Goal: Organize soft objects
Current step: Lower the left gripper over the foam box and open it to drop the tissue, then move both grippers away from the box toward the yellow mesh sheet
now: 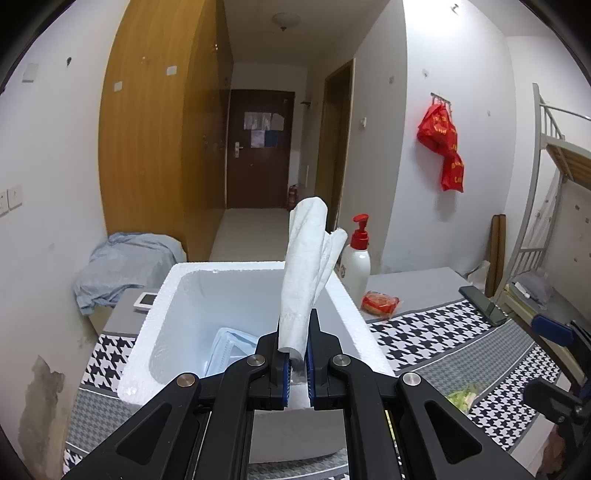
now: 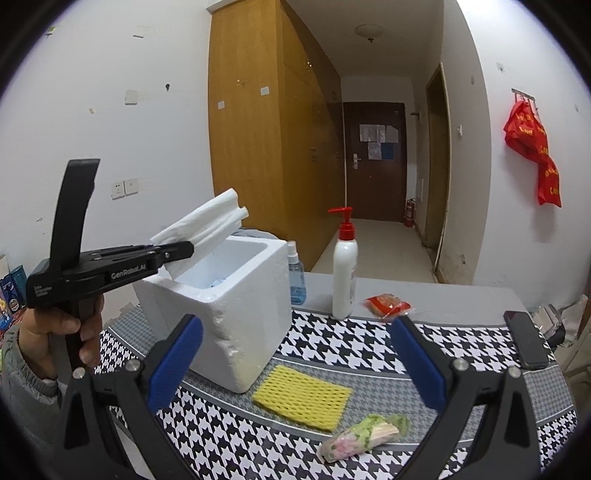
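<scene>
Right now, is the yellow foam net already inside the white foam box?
No, the yellow foam net lies flat on the patterned table cover, in front of the white foam box.

White walls [image 2: 147,55] enclose the room. A tall wooden wardrobe [image 2: 258,147] stands left of a corridor ending at a dark brown door [image 2: 373,162]. A ceiling lamp [image 2: 370,31] hangs above. A metal bunk bed [image 1: 554,155] stands right.

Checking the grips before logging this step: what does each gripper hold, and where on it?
Left gripper pinches the folded white towel at its lower end. Right gripper is open, holding nothing.
</scene>
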The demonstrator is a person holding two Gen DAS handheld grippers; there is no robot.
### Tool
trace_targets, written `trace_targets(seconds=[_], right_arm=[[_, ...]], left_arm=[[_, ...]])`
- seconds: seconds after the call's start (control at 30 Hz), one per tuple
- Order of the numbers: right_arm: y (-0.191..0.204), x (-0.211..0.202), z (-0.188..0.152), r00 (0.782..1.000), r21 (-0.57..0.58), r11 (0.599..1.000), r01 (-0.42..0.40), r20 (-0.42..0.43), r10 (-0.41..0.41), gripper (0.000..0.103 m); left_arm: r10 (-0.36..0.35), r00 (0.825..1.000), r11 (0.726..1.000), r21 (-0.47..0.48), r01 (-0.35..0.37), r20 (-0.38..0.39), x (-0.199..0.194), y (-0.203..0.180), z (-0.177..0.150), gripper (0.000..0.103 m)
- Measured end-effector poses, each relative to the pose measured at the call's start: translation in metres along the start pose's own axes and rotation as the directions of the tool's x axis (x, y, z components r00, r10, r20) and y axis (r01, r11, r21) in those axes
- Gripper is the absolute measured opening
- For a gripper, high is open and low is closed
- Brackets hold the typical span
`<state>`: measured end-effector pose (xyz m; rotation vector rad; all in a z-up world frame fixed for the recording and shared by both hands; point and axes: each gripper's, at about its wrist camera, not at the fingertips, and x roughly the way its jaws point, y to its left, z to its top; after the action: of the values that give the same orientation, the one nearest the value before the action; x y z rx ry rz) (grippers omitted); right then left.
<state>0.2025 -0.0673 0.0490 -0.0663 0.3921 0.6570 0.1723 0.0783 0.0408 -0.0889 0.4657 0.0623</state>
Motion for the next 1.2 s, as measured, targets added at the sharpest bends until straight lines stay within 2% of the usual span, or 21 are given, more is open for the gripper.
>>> trace_targets(seconds=[0.1,0.17,0.2,0.27,0.33,0.37,0.7,0.83,1.2], right_arm=[[-0.002,-0.001,0.0,1.0,0.002,1.0,0.004,0.0,-0.004,0.103],[-0.003,-0.001,-0.001,1.0,0.005,1.0,0.002,0.001,-0.003,0.103],[-0.003,-0.001,-0.001,1.0,0.007,1.0,0.002,0.002,-0.002,0.103],[-0.004,-0.001,-0.001,1.0,0.011,1.0,0.001,0.001,-0.001,0.103],[-0.005,-0.001,-0.001,1.0,0.014,1.0,0.003,0.0,-0.003,0.103],[-0.006,-0.001,-0.002,1.0,0.014,1.0,0.004,0.001,-0.004,0.103],[-0.007,-0.003,-0.003,1.0,0.016,1.0,0.007,0.001,-0.007,0.103],[-0.007,-0.006,-0.003,1.0,0.013,1.0,0.009,0.006,-0.009,0.103],[-0.005,-0.014,-0.005,1.0,0.019,1.0,0.004,0.015,-0.005,0.103]], left_arm=[[-0.001,1.0,1.0,-0.005,0.001,-0.013,0.005,0.002,0.0,0.014],[0.003,1.0,1.0,-0.008,-0.004,-0.017,0.007,0.002,0.0,0.037],[0.006,1.0,1.0,-0.014,-0.006,-0.013,0.006,0.003,0.0,0.044],[0.009,1.0,1.0,-0.027,-0.009,-0.003,0.005,0.005,0.001,0.077],[0.017,1.0,0.999,-0.044,-0.017,0.014,0.002,0.007,0.0,0.098],[0.022,0.999,0.999,-0.049,-0.02,0.025,0.0,0.008,0.0,0.102],[0.046,0.998,0.997,-0.059,-0.044,0.034,-0.013,0.008,-0.006,0.102],[0.081,0.995,0.995,-0.057,-0.078,0.051,-0.023,0.007,-0.008,0.102],[0.072,0.993,0.996,-0.055,-0.067,0.094,-0.053,0.004,-0.013,0.102]])
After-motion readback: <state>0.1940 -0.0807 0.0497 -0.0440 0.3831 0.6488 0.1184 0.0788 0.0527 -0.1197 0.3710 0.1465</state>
